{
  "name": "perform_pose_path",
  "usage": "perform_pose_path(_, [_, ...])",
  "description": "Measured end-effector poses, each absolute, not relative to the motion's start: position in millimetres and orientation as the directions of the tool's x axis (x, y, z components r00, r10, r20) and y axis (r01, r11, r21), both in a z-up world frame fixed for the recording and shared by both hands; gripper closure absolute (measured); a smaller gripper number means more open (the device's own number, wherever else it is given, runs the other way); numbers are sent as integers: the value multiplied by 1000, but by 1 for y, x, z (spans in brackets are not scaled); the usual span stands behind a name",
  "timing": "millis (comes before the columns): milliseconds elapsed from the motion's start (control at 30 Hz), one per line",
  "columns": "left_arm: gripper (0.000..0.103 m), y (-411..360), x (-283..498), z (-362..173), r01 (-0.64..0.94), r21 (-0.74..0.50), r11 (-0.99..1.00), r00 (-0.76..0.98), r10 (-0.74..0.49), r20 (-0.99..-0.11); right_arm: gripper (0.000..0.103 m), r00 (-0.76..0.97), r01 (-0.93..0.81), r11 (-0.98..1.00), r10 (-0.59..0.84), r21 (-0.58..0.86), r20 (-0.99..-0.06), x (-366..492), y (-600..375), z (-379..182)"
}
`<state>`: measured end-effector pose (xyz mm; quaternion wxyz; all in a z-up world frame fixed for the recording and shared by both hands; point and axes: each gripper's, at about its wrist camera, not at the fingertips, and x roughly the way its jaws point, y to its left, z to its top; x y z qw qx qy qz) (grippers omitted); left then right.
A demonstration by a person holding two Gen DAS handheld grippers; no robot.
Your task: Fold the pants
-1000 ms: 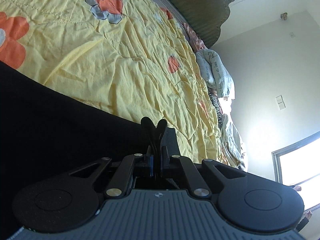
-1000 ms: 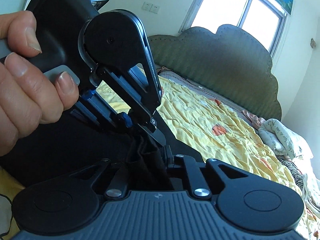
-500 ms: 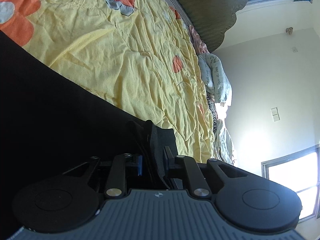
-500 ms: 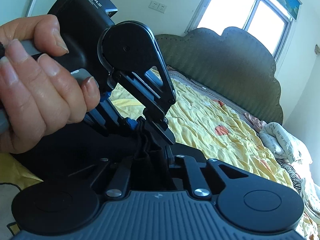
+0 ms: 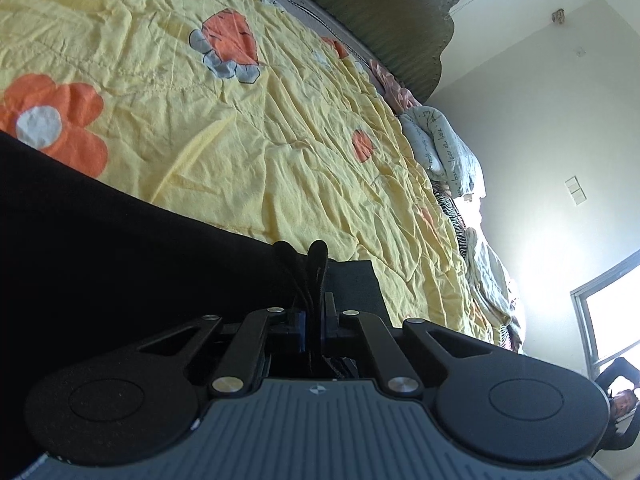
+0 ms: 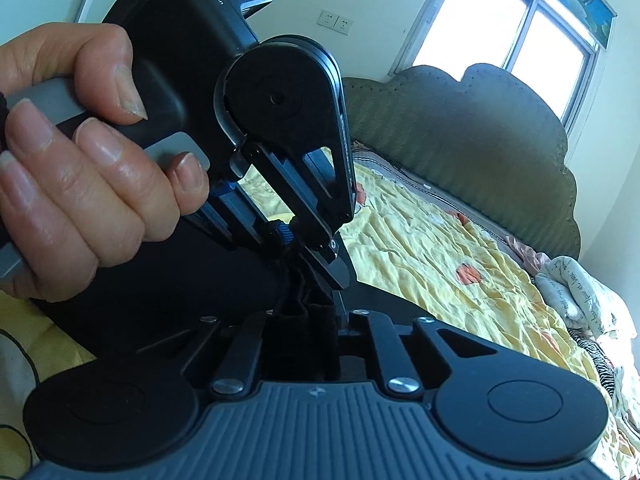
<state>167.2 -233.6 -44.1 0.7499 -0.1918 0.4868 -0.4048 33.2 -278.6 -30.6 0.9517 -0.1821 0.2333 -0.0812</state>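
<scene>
Fabric first: your left gripper (image 5: pixel 310 276) is clamped tight on a bunched fold of the black pants (image 5: pixel 120 248), the dark cloth squeezed up between its two closed fingers. From that wrist view the pants spread low and to the left, lying over the yellow bedsheet (image 5: pixel 280 140) with its orange flowers (image 5: pixel 52 124).

Over on the other side, your right gripper (image 6: pixel 308 312) is pinching the same black pants (image 6: pixel 168 280) too, a thick wad of cloth packed between its nearly closed fingers. Your left gripper (image 6: pixel 316 256) sits right above it in this view, nose down, the two tools almost touching at the gathered fabric. Your left hand (image 6: pixel 80 160) wraps the grey handle, fingers curled over the trigger.

Behind all this you've got the green scalloped headboard (image 6: pixel 460 128) under the bright window (image 6: pixel 500 28), and a rumpled pale quilt (image 6: pixel 580 296) bundled at the far edge of the bed.
</scene>
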Motion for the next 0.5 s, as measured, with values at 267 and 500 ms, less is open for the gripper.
perform_pose_path(267, [99, -217, 160, -27, 517, -572, 637, 282, -758, -589, 93, 890, 42, 932, -199, -360, -411, 39, -266, -28])
perform_pose_path(500, [99, -204, 158, -28, 540, -528, 656, 318, -740, -593, 92, 894, 16, 939, -168, -344, -416, 43, -262, -30])
